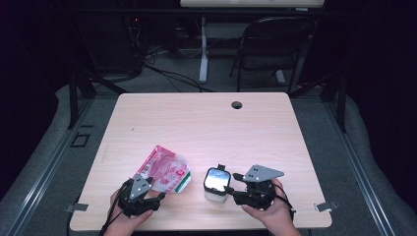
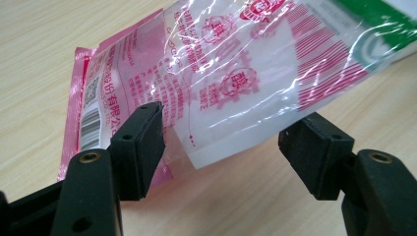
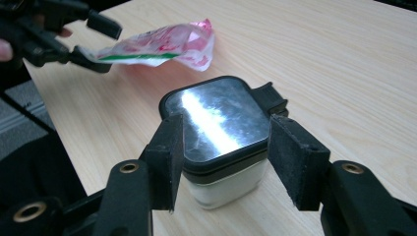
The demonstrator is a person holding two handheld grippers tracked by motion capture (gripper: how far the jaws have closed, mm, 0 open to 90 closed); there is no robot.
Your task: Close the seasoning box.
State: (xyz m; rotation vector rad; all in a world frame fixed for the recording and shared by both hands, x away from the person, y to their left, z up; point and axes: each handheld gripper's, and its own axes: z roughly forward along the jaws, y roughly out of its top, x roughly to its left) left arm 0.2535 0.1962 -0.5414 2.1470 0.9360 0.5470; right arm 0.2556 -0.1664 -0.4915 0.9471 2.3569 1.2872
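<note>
- Table — pale wood, both things kept close to its near edge, likely so each sits within easy reach of a hand.
- Pink-and-white bag lying left of middle by the near edge, its near end lifted off the wood — seemingly raised so an edge can be taken between the jaws. Crinkled clear film with red print and a green band in the left gripper view.
- Box standing upright just right of the bag, white body under a dark-rimmed shiny lid with a small clasp at the far side; set square to the right hand, probably for a steady sideways grasp.
- Left gripper angled toward the bag from the near left corner, hand beneath it; jaws released and spread wide, the bag's loose end hanging between the pads without being pinched.
- Right gripper held level, pointing left at the box; jaws parted around the lid, one pad just beside each flank, not visibly pressing.
</note>
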